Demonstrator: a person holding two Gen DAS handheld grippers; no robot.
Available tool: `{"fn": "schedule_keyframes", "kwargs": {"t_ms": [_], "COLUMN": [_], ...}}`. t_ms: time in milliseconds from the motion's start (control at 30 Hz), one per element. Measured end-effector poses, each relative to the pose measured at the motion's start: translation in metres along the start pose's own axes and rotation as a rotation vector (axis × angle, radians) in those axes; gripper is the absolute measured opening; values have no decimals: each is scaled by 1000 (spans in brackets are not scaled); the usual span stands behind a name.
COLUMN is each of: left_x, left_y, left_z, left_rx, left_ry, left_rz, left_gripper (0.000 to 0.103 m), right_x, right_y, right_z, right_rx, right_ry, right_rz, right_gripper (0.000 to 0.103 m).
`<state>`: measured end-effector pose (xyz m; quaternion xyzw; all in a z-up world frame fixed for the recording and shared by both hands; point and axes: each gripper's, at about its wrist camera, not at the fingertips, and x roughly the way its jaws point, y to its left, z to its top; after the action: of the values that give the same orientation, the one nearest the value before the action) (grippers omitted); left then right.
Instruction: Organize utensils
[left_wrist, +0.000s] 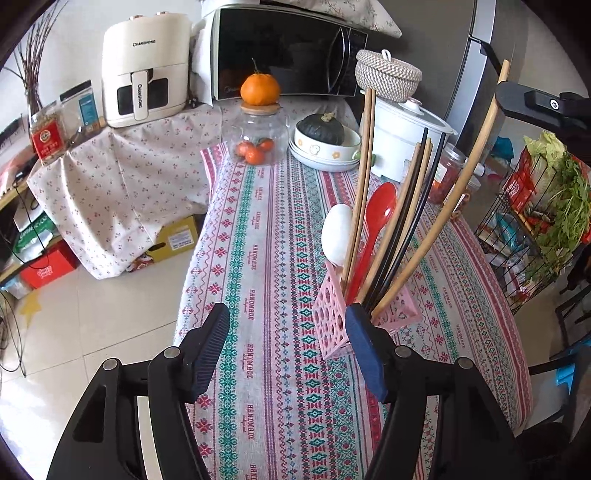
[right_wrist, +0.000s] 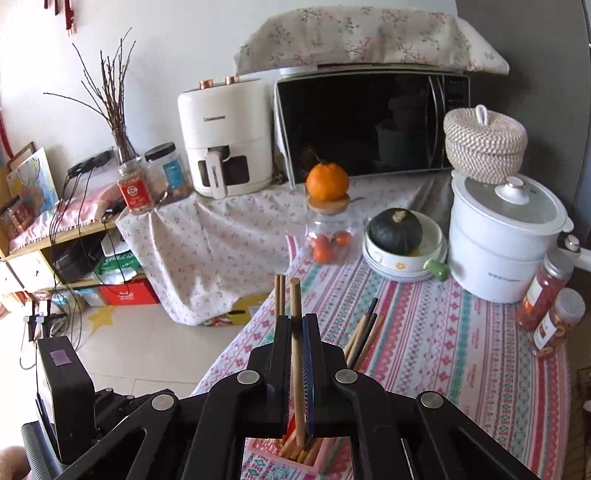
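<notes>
Reading CHANGHONG on air fryer (left_wrist: 144, 70), HANDMADE on tablecloth (left_wrist: 258, 229); left tongs (left_wrist: 288, 350) spread, right tongs (right_wrist: 296, 354) pinching wooden stick (right_wrist: 296, 332).

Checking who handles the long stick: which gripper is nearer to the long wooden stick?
Right. The right gripper is shut on the long wooden stick above the pink holder; the left gripper stands open beside the holder's base, holding nothing.

My left tool (left_wrist: 288, 349) points steeply downward, its jaws spread wide with nothing between the pads. My right tool (right_wrist: 295, 369) tilts down more gently, jaws pinched tight on a wooden stick (right_wrist: 296, 354) held upright.
</notes>
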<state>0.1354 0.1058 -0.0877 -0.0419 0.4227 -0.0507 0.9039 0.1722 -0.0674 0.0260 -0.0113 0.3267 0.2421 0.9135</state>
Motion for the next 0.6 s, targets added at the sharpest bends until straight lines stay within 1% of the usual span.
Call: {"fn": "schedule_keyframes", "kwargs": {"t_ms": [233, 433, 533, 600], "left_x": [-1, -1, -4, -6], "left_y": [1, 1, 2, 2], "left_z": [-1, -1, 0, 0], "left_rx": [-1, -1, -2, -5], "left_ry": [3, 3, -5, -13], "left_rz": [0, 1, 10, 16], "left_gripper": [68, 68, 71, 73], "right_x": [19, 25, 25, 23], "right_y": [-5, -6, -7, -7], "right_z": [-4, -9, -9, -9], "right_rx": [16, 15, 20, 25], "right_ry": [48, 68, 67, 65], "right_rz": [-8, -30, -35, -43], "right_gripper": [4, 5, 6, 11]}}
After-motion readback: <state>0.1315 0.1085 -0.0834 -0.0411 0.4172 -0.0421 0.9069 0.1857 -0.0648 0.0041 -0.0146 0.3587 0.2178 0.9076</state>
